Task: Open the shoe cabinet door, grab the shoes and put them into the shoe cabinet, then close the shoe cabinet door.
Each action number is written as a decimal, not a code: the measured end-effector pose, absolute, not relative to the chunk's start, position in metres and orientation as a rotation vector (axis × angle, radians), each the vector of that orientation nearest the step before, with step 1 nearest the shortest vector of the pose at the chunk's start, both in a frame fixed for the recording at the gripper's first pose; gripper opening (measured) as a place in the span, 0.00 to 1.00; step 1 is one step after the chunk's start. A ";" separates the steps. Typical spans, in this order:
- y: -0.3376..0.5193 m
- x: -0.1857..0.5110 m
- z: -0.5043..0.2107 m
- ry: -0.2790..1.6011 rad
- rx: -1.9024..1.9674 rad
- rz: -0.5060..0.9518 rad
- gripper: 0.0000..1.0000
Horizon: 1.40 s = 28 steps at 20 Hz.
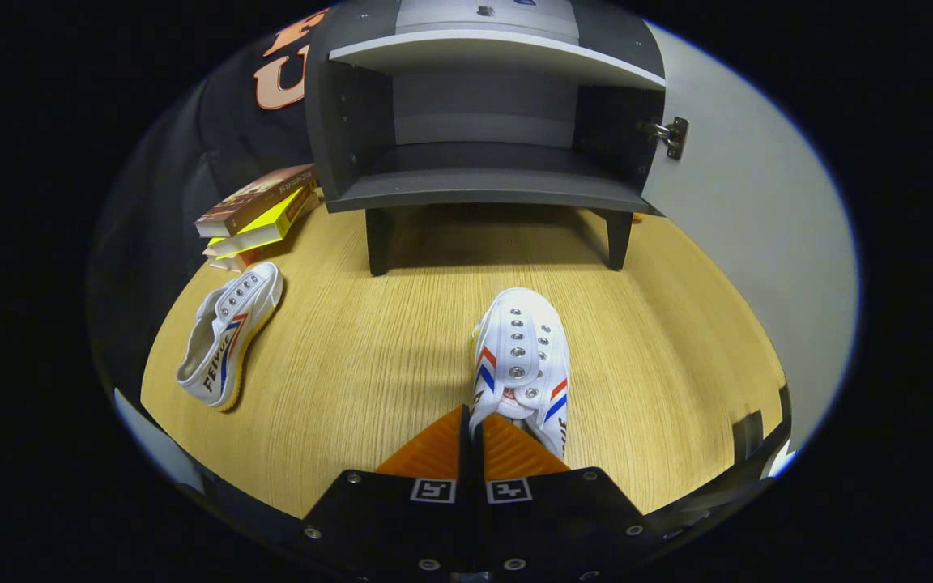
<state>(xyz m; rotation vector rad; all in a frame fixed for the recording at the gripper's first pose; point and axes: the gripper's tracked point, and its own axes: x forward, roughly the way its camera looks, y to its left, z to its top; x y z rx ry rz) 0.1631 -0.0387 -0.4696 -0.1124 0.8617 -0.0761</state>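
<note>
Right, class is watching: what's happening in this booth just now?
A person's hand-held gripper has its orange fingers closed on the heel edge of a white shoe, toe pointing at the cabinet. The cabinet door is already swung open, and no shoe is on its shelves yet. The second shoe lies on its side on the table near some books.

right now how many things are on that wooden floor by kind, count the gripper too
Shoes: 2, one gripped at its side wall by the closed orange fingers, one lying on its side by the books.
Books: 3, stacked left of the cabinet.
Shoe cabinet: 1, door open.
Gripper: 1.
Total: 7.
</note>
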 end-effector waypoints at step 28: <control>-0.044 0.210 -0.239 0.436 -0.153 -0.047 0.00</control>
